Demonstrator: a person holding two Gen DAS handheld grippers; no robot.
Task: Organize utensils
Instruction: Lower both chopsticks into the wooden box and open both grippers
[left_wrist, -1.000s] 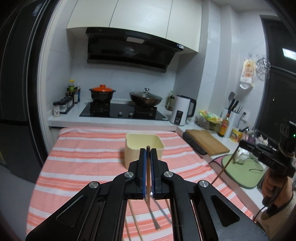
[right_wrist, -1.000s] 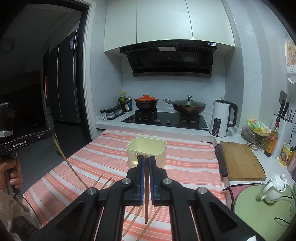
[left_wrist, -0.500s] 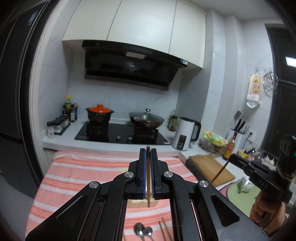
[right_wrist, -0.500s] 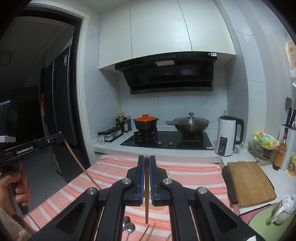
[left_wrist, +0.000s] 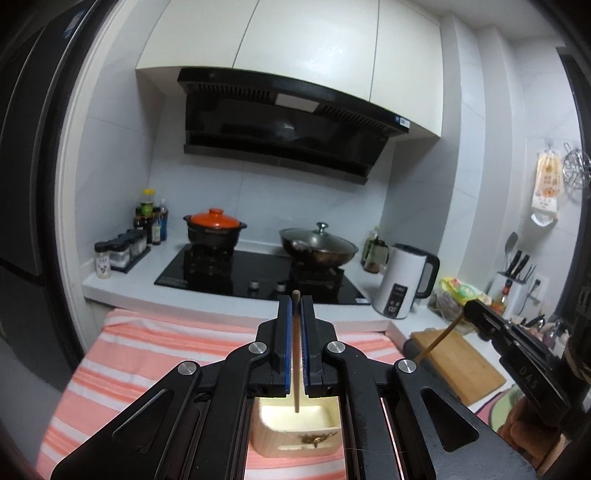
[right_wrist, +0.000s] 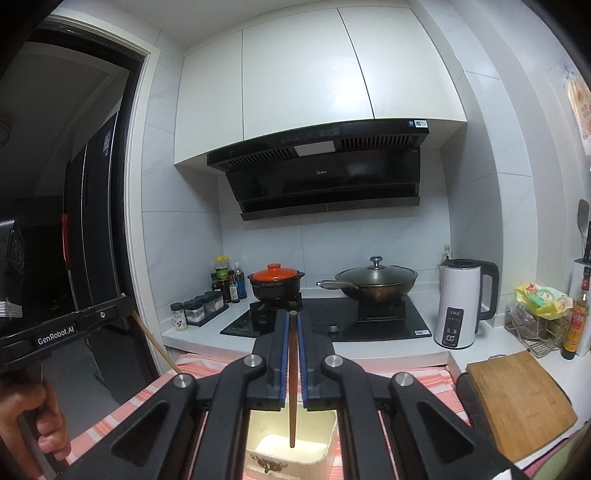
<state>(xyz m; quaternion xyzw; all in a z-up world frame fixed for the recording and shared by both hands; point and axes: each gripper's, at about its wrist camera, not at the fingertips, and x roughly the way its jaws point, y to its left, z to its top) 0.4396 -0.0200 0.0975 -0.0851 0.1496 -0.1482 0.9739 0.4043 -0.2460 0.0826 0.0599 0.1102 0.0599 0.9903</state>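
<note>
My left gripper (left_wrist: 295, 306) is shut on a brown chopstick (left_wrist: 296, 354) that hangs point down over the open cream box (left_wrist: 295, 432) on the striped cloth. My right gripper (right_wrist: 291, 321) is shut on another brown chopstick (right_wrist: 291, 380), its tip hanging over the same cream box (right_wrist: 291, 446). The right gripper also shows in the left wrist view (left_wrist: 476, 314) at right with its chopstick (left_wrist: 439, 339). The left gripper shows in the right wrist view (right_wrist: 122, 306) at left with its chopstick (right_wrist: 155, 343).
The table has a pink-and-white striped cloth (left_wrist: 147, 354). Behind it is a hob (left_wrist: 258, 277) with an orange-lidded pot (left_wrist: 216, 229) and a wok (left_wrist: 317, 251). A white kettle (left_wrist: 404, 284) and a wooden cutting board (right_wrist: 517, 398) are on the right counter.
Both grippers have risen and moved forward, each carrying its chopstick. The cream box now lies directly under both chopstick tips; the loose utensils on the cloth have left view.
</note>
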